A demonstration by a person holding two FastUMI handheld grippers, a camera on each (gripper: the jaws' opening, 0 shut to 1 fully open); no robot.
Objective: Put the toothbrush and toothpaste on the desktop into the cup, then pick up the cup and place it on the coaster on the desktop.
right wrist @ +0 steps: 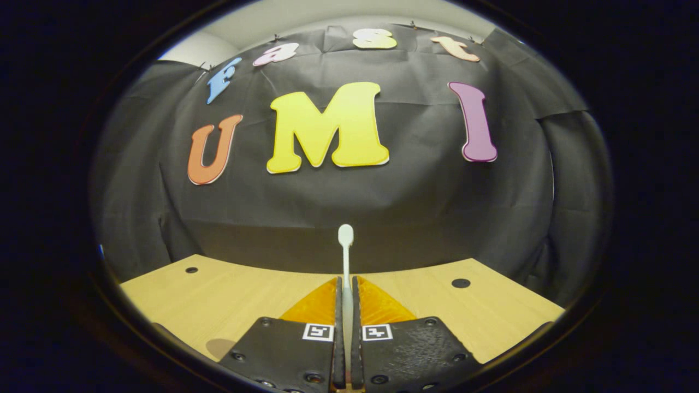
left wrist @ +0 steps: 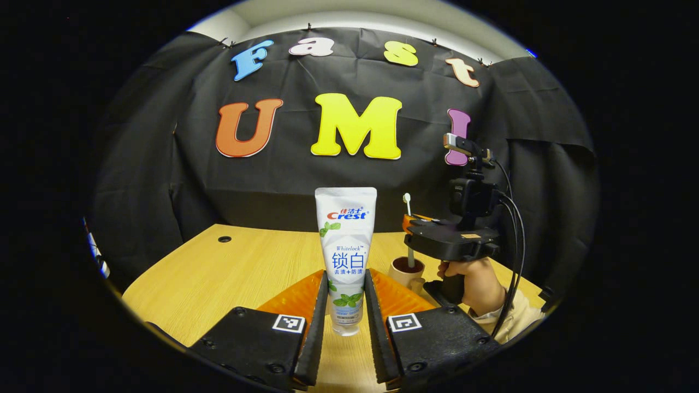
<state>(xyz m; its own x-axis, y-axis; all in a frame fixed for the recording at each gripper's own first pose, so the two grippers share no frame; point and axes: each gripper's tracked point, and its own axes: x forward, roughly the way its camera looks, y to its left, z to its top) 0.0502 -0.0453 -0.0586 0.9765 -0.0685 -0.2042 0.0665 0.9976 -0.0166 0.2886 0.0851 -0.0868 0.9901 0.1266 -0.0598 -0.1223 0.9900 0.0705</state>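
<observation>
Fingers [left wrist: 322, 305] clamp the upright toothpaste [left wrist: 345, 256]; right fingers [right wrist: 337, 327] pinch the toothbrush [right wrist: 345, 256].

Both views look low across the desktop [left wrist: 218, 273] toward the booth wall.

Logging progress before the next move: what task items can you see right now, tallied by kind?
Toothpaste tube: 1, held upright in the left gripper
Toothbrush: 1, clamped in the right gripper, its lower end over the cup
Cup: 1, on the desk
Total: 3
</observation>
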